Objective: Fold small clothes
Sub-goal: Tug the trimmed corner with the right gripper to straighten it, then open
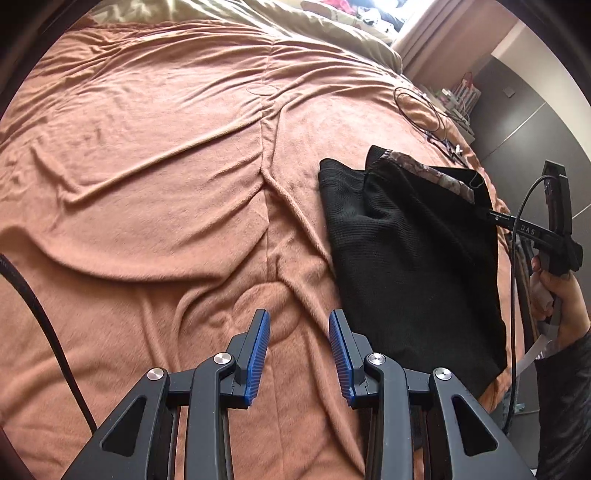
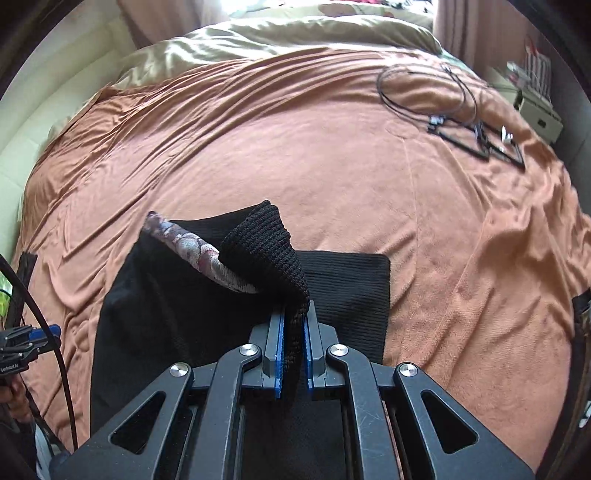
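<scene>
Pinching black garment [image 2: 236,295], right tongs [image 2: 293,325] closed

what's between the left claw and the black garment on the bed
Only bare, wrinkled orange blanket. In the left wrist view the open left claw hovers beside the black garment, nothing else lying in the gap.

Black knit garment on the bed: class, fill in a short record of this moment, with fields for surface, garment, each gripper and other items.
surface: orange-brown blanket covering a bed
garment: black knit garment with a patterned trim, lying on the blanket, one corner lifted
right gripper: shut on the lifted knit corner
left gripper: open, holds nothing, over the blanket beside the garment
other items: thin black cable looped on the far blanket; beige bedding beyond it
</scene>
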`<act>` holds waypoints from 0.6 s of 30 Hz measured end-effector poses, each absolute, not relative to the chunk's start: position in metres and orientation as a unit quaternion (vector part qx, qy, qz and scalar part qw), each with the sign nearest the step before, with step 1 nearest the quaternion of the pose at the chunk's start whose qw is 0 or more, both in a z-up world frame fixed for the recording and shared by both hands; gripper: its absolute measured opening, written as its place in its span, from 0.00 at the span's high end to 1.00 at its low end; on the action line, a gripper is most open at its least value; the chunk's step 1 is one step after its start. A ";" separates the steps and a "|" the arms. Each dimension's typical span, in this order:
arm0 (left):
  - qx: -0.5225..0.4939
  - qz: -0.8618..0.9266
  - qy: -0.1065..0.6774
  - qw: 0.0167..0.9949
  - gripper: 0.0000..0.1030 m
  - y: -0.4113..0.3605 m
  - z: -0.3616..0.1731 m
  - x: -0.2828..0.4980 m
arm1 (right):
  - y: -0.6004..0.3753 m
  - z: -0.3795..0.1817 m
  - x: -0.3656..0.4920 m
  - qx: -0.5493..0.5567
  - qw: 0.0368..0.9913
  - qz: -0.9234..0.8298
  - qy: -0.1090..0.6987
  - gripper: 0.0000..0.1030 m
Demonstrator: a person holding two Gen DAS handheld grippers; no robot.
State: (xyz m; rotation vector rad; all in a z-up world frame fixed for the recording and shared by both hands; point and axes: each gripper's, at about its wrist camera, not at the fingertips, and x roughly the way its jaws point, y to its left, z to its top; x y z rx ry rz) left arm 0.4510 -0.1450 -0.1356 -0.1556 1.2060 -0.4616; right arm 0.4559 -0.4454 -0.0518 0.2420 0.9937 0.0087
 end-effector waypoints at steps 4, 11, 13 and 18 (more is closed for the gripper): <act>-0.062 -0.213 0.568 0.793 0.65 -0.158 -0.145 0.467 | -0.468 -0.078 0.465 0.172 0.860 0.009 0.480 0.94; -0.046 -0.215 0.575 0.788 0.65 -0.178 -0.159 0.501 | -0.492 -0.099 0.471 0.241 0.851 0.027 0.465 0.93; -0.044 -0.218 0.573 0.788 0.65 -0.185 -0.160 0.510 | -0.496 -0.100 0.473 0.248 0.852 0.032 0.459 0.93; -0.024 -0.223 0.571 0.790 0.62 -0.205 -0.166 0.534 | -0.512 -0.108 0.480 0.267 0.849 0.030 0.455 0.93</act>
